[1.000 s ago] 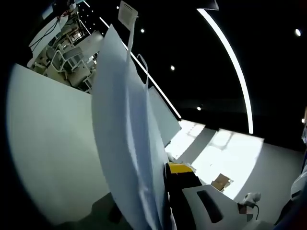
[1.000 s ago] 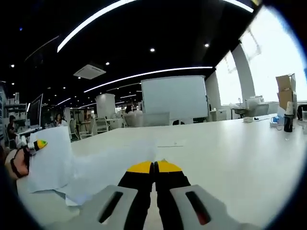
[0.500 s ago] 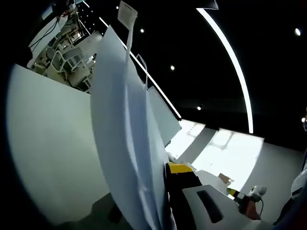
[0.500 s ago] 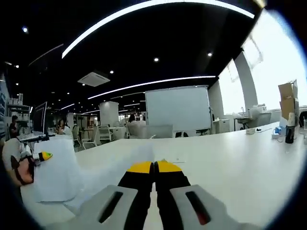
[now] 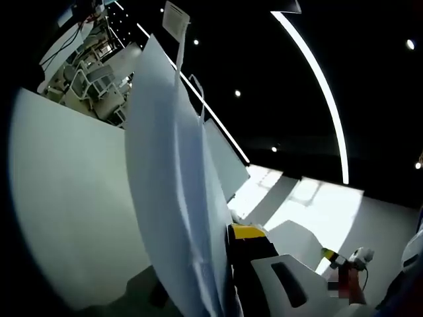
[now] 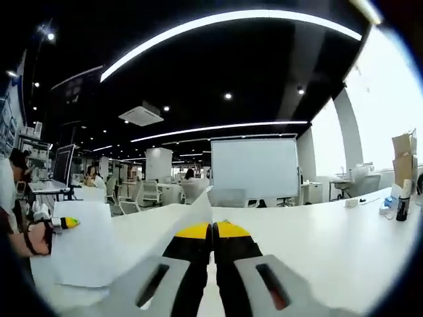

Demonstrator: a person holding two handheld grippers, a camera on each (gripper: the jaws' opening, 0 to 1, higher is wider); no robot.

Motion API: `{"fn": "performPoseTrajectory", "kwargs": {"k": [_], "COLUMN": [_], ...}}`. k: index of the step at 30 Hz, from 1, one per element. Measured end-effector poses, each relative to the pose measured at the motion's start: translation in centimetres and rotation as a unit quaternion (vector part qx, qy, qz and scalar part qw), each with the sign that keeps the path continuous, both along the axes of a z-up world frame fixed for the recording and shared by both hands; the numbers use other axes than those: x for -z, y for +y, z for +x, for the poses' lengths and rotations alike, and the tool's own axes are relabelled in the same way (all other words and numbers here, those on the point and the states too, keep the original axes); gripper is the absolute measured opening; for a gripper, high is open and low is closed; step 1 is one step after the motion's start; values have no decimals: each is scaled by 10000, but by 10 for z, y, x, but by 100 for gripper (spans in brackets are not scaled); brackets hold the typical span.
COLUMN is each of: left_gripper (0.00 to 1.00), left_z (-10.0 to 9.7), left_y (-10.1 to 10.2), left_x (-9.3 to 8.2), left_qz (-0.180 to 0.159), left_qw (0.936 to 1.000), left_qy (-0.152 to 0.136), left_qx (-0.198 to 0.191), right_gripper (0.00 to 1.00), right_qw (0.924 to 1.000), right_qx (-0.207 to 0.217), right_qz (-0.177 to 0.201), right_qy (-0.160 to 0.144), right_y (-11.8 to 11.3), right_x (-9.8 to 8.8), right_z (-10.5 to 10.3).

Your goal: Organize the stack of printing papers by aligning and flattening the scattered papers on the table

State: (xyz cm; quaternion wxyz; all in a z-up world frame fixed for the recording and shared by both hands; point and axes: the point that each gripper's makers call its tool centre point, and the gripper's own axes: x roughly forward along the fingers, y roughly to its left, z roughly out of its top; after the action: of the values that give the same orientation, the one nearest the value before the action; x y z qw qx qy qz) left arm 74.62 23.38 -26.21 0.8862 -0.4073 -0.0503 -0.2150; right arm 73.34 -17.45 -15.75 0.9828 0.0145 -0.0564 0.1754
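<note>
- In the left gripper view the papers (image 5: 175, 198) stand on edge as a tall, bowed sheaf, rising from the bottom of the view right against the left gripper (image 5: 239, 232); the yellow-tipped jaw presses on the sheaf's right face, so the gripper is clamped on the papers, though the other jaw is hidden behind the sheets.
- Behind the sheaf, to its left, spreads the white table (image 5: 66, 198).
- Low and to the right of the papers, the right gripper (image 5: 328, 253) shows as a small yellow-tipped shape with a hand (image 5: 360, 259) behind it; too small to read its jaws there.
- In the right gripper view the right gripper (image 6: 212, 229) has its two yellow-tipped jaws pressed together; a thin white edge of the papers (image 6: 201, 201) rises just at the tips, but whether it is pinched between them cannot be told.
- To the left of that edge the papers widen into a pale sheet (image 6: 82, 241) near the table (image 6: 317, 238), and the left gripper (image 6: 68, 222) meets the sheet's left border, held by a hand (image 6: 30, 234) cut off at the view's side.
- Beyond the table, a whiteboard (image 6: 254, 165) stands upright; a cardboard box (image 6: 403, 145) sits at the far right.
</note>
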Motion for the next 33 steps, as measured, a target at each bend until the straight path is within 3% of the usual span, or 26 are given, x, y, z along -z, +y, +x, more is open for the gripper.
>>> {"fn": "performPoseTrajectory", "kwargs": {"k": [5,16,33], "left_gripper": [7,7,7], "left_z": [0,0,2], "left_y": [0,-1,0], "left_x": [1,1,1], "left_qz": [-1,-1,-16], "left_qw": [10000,10000,10000], "left_qy": [0,1,0], "left_qx": [5,8,11], "right_gripper": [0,0,0], "right_qw": [9997,9991,9988], "right_qx": [-99,-171,-284], "right_qz": [205,164,123], "right_qy": [-114,-344,-385], "right_y": [-2,-1,4], "right_x": [-12,-33,-39], "right_z": [-3,-9,-11]}}
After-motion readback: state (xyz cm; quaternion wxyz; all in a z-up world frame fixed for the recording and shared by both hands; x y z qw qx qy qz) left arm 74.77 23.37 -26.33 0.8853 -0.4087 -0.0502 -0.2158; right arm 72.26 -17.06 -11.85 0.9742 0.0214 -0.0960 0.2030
